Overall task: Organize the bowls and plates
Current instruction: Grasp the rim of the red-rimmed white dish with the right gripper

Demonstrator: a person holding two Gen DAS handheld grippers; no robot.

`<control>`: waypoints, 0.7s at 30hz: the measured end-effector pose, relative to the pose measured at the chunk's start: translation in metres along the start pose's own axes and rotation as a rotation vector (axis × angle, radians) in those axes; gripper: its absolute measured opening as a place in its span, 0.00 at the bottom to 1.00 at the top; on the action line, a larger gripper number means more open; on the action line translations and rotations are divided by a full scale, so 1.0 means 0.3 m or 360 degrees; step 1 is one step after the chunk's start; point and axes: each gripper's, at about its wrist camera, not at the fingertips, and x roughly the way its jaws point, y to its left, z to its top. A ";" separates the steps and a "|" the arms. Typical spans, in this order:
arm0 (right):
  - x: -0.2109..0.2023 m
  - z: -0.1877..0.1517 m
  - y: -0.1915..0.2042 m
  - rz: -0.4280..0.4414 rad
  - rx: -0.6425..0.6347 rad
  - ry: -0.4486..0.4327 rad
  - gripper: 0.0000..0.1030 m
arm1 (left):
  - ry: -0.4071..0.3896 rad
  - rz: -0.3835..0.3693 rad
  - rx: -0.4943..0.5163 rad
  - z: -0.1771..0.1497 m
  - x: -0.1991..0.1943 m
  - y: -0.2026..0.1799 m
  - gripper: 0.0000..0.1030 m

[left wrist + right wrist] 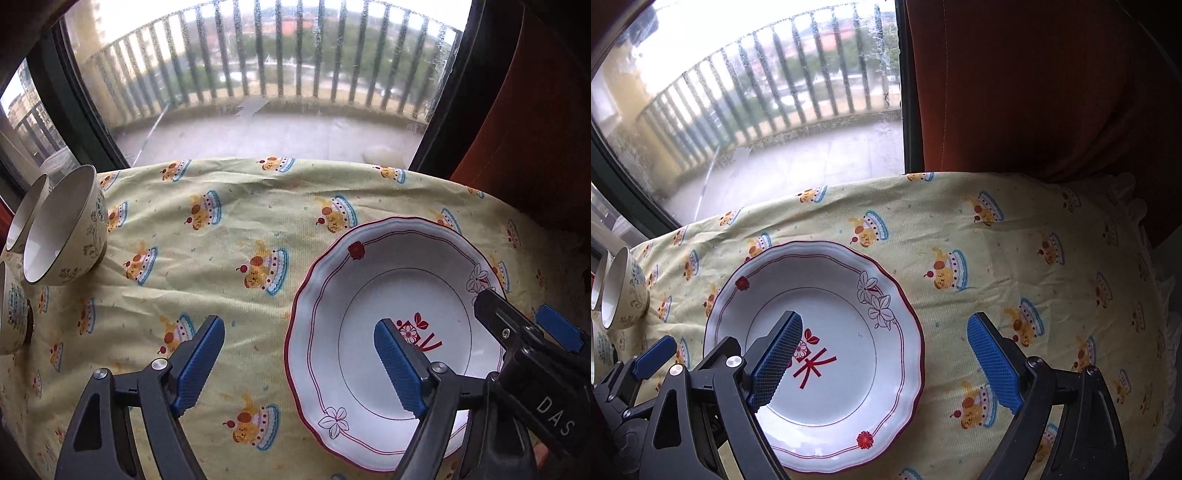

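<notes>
A white plate with a red scalloped rim and flower prints (369, 295) lies flat on the yellow cake-print tablecloth (229, 229); it also shows in the right wrist view (849, 314). My left gripper (299, 354) is open and empty, its right finger over the plate's centre, its left finger over the cloth. My right gripper (882, 354) is open and empty, its left finger over the plate, its right finger over the cloth; it shows at the right of the left wrist view (524, 328). Cream patterned bowls (62, 229) lie tipped on their sides at the far left, also in the right wrist view (624, 291).
A third patterned bowl (13, 321) sits at the left edge. A large window with a balcony railing (258, 74) lies just behind the table's far edge. An orange curtain (1034, 92) hangs at the back right.
</notes>
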 end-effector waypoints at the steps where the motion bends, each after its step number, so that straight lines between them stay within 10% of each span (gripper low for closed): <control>1: 0.016 -0.001 0.001 -0.0001 -0.0012 0.0006 0.90 | 0.0004 0.0015 0.0001 0.000 0.015 -0.004 0.82; 10: 0.108 0.009 -0.005 -0.0004 -0.0022 0.0050 0.90 | 0.0000 0.0009 0.0002 0.000 0.081 -0.017 0.78; 15: 0.108 0.007 0.016 0.0090 -0.0019 0.0067 0.65 | -0.0008 -0.0015 0.0062 -0.003 0.071 -0.035 0.68; 21: 0.090 -0.019 0.030 0.0052 0.0019 0.0088 0.64 | 0.0001 -0.0017 0.0080 -0.036 0.052 -0.046 0.61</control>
